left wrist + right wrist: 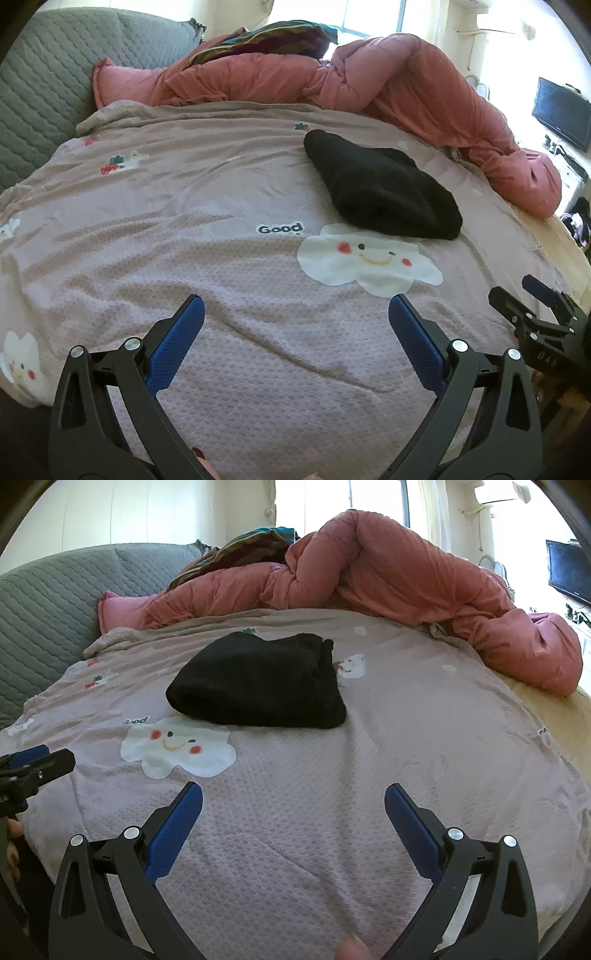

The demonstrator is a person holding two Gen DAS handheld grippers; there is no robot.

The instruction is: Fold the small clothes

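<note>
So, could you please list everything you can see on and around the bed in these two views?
black garment: one, black, folded, lying mid-bed on the sheet, just beyond the cloud print
bed sheet: one, mauve with cloud and strawberry prints, spread over the bed
cloud print: one large, white with a smiling face, near side of the garment
pink duvet: one, pink, bunched along the far edge of the bed
striped cloth: one, multicoloured, behind the duvet
headboard cover: one, grey quilted, left side
screen: one, dark, far right
left gripper: one, black with blue pads, open, empty, over the near sheet
right gripper: one, same colours, open, empty
</note>
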